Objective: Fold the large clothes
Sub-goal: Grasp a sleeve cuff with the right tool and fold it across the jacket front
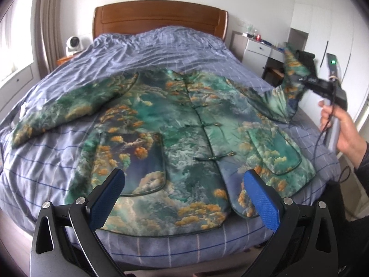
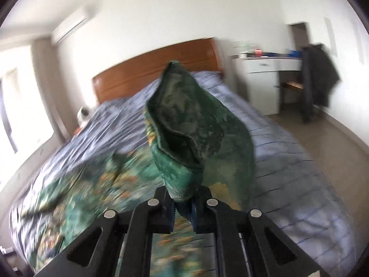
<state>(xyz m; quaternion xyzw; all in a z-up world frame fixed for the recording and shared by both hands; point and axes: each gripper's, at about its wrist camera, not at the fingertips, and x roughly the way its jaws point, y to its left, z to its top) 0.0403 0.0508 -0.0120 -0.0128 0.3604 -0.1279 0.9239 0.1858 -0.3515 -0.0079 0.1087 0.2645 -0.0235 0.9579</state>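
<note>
A large green jacket with orange and teal cloud print lies front up on the bed, its left sleeve spread flat. My left gripper is open and empty above the jacket's hem. My right gripper is shut on the cuff of the right sleeve and holds it lifted off the bed. In the left wrist view the raised sleeve and the right gripper show at the right.
The bed has a blue checked cover and a wooden headboard. A white fan stands at the left, and a white desk and a dark chair stand at the right.
</note>
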